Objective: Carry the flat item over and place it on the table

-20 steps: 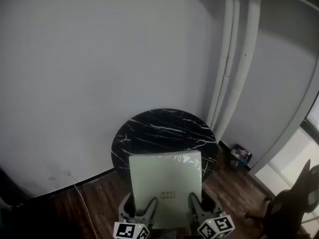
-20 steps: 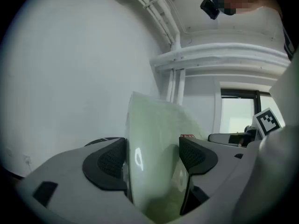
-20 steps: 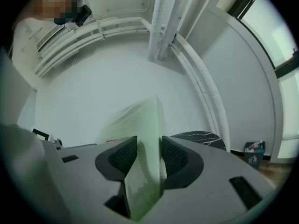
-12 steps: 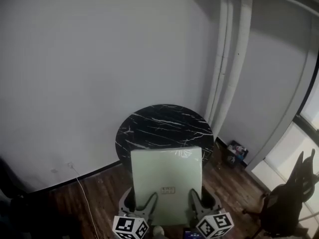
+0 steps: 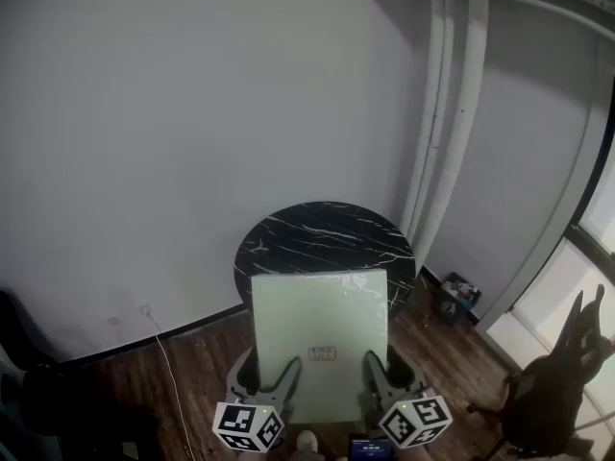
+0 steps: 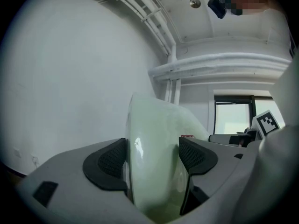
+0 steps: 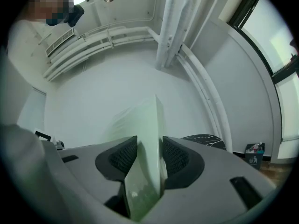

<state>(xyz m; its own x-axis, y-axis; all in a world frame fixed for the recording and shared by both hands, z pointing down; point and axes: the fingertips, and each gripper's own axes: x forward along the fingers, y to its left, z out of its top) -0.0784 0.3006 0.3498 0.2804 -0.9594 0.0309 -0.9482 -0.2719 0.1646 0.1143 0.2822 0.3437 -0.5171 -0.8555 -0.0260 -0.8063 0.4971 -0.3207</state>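
A flat pale green square item point(image 5: 320, 339) in clear wrap hangs in the air in front of me, its far edge over the near rim of the round black marble table point(image 5: 327, 243). My left gripper point(image 5: 274, 382) is shut on its near left edge, and my right gripper point(image 5: 373, 377) is shut on its near right edge. In the left gripper view the green item point(image 6: 154, 157) fills the gap between the dark pads point(image 6: 110, 162). The right gripper view has the item point(image 7: 147, 157) edge-on, pinched between both pads point(image 7: 177, 160), with the table point(image 7: 205, 139) beyond.
A plain white wall stands behind the table, with vertical white pipes point(image 5: 447, 113) at the corner. A small bin point(image 5: 459, 296) sits on the wood floor to the right. A dark office chair point(image 5: 557, 392) is at the far right. A white cable point(image 5: 163, 363) trails across the floor on the left.
The view has tilted up and pulled back a little. The table and green item sit slightly further right in the picture. Both grips are unchanged.
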